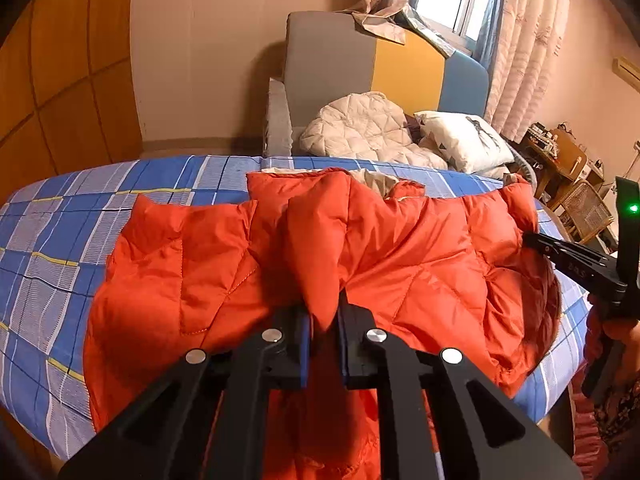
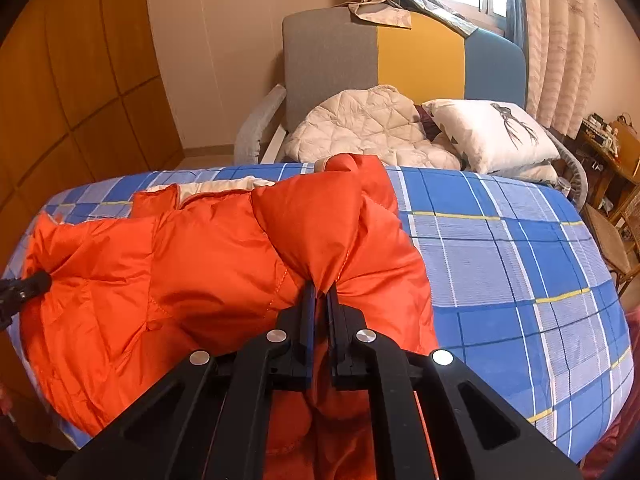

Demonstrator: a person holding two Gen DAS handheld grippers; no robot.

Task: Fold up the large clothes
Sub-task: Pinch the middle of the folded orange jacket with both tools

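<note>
Pinching the near hem at two points, both grippers have their jaws clamped on folds of the orange quilted jacket [image 1: 224, 264], which lies spread across the blue plaid bed [image 1: 60, 216] with its near edge draping over the side. Left gripper [image 1: 323, 320] grips a raised peak near the hem's middle; right gripper [image 2: 322, 300] grips close to the jacket's right edge. Judgement: two spaced grips keep the hem taut so it can be carried as one straight edge toward the far collar, where the pale lining [image 2: 224, 188] shows. Puffy filling may slip or bunch.
</note>
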